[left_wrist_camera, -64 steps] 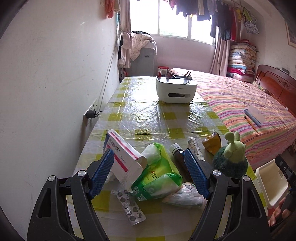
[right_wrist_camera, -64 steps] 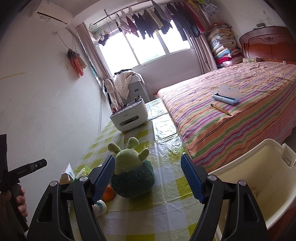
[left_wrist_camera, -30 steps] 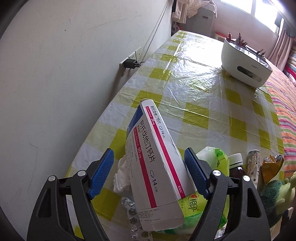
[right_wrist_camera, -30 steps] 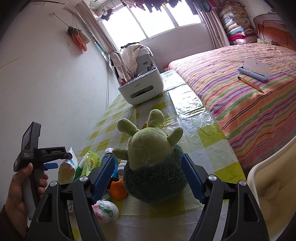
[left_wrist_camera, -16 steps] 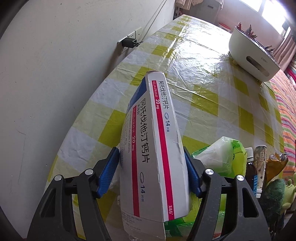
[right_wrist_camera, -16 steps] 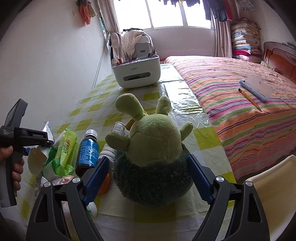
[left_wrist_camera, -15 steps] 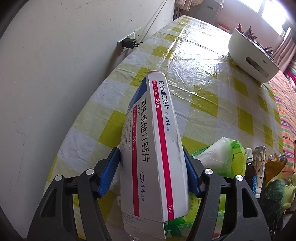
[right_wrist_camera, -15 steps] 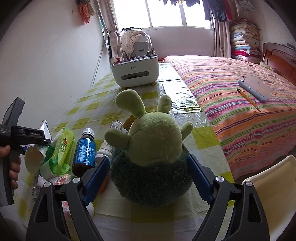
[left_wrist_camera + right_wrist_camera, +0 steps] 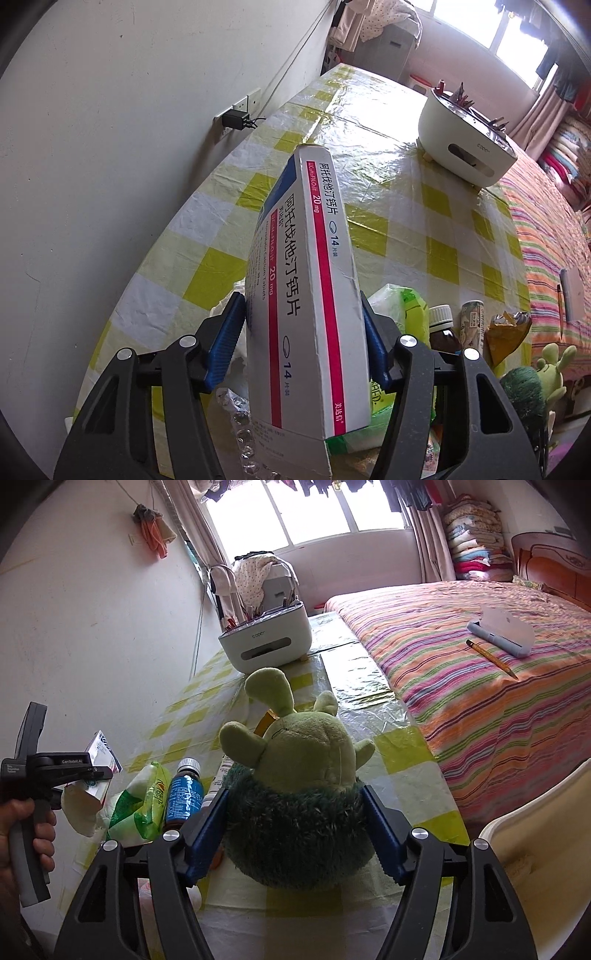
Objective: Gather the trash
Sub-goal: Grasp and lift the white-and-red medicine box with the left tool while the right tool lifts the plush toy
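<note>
White carton (image 9: 310, 295) with pink stripes — yellow-and-white checked tablecloth (image 9: 388, 206) — green plush toy (image 9: 306, 753).

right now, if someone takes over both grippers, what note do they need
Left hand-held gripper: jaws closing, pads on the pill box, lifted off the table.
Right hand-held gripper: jaws closing around the plush toy, which sits on the table.
Bin at the right table edge.
Done: nothing visibly binned.
Left: box, green packet, bottle, blister pack.
</note>
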Demonstrator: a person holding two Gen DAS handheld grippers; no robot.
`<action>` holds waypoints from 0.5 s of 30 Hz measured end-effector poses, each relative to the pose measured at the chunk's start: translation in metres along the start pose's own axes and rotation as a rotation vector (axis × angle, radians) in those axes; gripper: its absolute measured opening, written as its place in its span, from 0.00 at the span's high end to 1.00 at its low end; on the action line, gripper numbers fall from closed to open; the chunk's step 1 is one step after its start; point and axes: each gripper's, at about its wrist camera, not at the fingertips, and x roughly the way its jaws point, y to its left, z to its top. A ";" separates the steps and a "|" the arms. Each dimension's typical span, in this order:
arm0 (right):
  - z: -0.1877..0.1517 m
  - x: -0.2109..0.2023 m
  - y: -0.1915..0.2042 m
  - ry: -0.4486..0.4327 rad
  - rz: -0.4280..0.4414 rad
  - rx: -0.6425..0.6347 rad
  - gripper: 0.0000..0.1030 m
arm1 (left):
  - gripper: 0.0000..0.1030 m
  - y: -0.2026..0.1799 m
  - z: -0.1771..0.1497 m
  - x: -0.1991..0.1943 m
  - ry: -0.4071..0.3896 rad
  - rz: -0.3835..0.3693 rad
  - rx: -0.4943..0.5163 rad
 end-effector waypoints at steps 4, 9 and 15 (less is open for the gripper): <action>0.001 -0.008 -0.003 -0.022 0.015 0.019 0.34 | 0.44 -0.012 -0.002 -0.016 -0.063 -0.020 0.038; 0.001 -0.016 -0.008 -0.043 0.018 0.037 0.34 | 0.44 -0.029 -0.008 -0.036 -0.132 -0.051 0.090; 0.000 -0.032 -0.012 -0.076 0.028 0.043 0.34 | 0.44 -0.048 -0.022 -0.059 -0.177 -0.117 0.137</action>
